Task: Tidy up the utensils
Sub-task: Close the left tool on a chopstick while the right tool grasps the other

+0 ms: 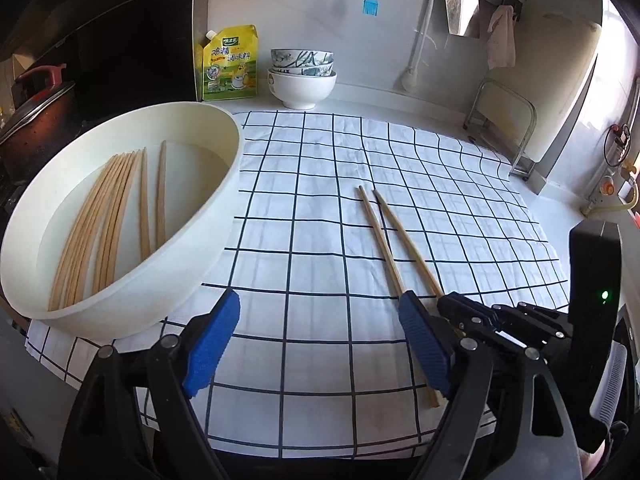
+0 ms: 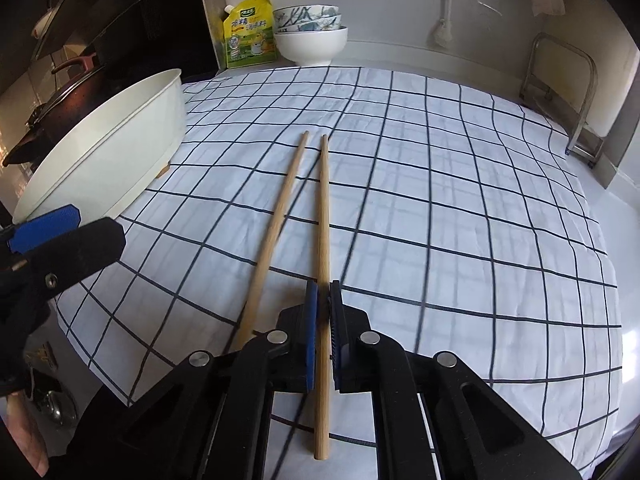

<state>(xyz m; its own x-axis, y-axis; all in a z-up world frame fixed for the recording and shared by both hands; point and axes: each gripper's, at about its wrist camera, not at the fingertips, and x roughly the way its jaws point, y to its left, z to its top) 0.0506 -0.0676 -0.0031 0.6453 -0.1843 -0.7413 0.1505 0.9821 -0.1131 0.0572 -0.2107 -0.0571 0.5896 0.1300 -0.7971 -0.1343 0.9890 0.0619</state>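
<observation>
Two wooden chopsticks lie side by side on the checked cloth (image 2: 440, 200). My right gripper (image 2: 323, 286) is shut on the right chopstick (image 2: 323, 200) near its thick end; the other chopstick (image 2: 280, 216) lies loose just to its left. In the left wrist view the same pair (image 1: 380, 236) runs toward the right gripper (image 1: 452, 304). My left gripper (image 1: 319, 299) stands open above the cloth, with nothing between its blue pads. A white basin (image 1: 236, 152) at the left holds several chopsticks (image 1: 112, 216).
Stacked bowls (image 1: 302, 80) and a yellow pouch (image 1: 228, 64) stand at the back wall. A dark pot (image 1: 36, 120) sits left of the basin. A metal rack (image 1: 504, 128) stands at the back right. A blue brush (image 1: 371, 4) hangs on the wall.
</observation>
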